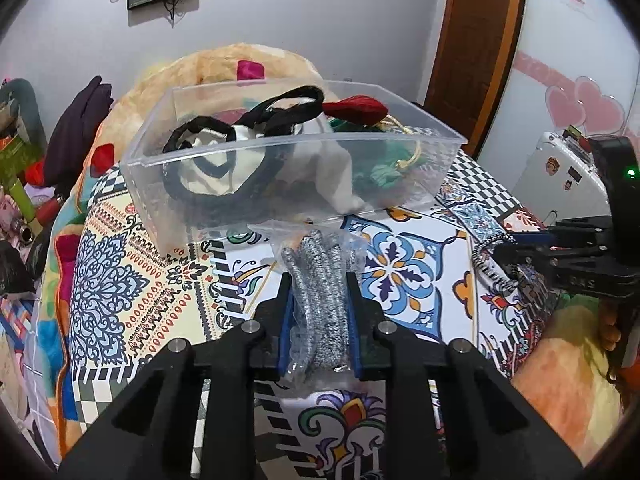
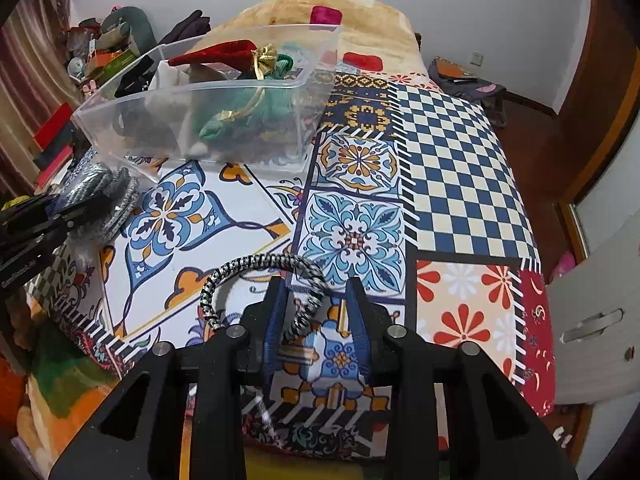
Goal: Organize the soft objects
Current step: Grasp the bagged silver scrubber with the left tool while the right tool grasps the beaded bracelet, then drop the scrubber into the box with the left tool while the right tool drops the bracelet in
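A bed point(image 2: 460, 184) is covered by a patchwork-print sheet. A clear plastic bin point(image 1: 288, 152) is set on it, with a bagged grey knit item point(image 1: 320, 280) and a black-and-white braided cord point(image 2: 256, 264) near it.

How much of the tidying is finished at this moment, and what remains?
Done: the clear bin already holds a white and black bag, a red pouch and a green pouch. In hand: left gripper clamps the bagged grey cord; right gripper is at the braided bracelet. Left: both into the bin.
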Available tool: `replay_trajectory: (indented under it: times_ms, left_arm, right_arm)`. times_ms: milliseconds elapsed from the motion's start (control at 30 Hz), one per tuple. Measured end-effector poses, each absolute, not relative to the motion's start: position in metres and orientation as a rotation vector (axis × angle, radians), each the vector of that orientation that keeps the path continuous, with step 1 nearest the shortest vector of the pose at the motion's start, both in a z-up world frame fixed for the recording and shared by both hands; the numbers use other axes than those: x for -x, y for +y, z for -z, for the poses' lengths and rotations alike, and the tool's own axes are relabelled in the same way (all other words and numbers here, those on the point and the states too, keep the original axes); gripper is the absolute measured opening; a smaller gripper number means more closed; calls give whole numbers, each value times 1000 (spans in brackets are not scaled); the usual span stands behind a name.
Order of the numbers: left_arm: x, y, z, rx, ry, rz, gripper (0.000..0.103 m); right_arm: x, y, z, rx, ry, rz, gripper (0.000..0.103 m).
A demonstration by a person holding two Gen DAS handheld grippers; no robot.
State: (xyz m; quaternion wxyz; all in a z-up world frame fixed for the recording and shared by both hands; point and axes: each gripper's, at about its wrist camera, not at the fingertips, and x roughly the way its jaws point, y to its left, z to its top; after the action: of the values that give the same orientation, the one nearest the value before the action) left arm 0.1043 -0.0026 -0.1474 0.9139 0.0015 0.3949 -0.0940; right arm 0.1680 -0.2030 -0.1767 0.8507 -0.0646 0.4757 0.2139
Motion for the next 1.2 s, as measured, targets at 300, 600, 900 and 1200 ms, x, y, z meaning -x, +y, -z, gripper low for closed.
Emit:
replay_trajectory:
  times_ms: [300,600,900,1200]
  left_arm:
    - [-89,0,120,-16,727,187,21]
    - [-85,12,80,-23,610,142,21]
    - [-107,32,48,-3,512,87,21]
    - [-148,48,48,60,542,99,21]
  right_arm:
    - [-159,-194,153,139,896,-477,7]
    - [-159,-172,101,115,747,-534,7]
    - [-178,-152,60,82,621,-548,7]
    - [-209,-125,52,51,593,-558,7]
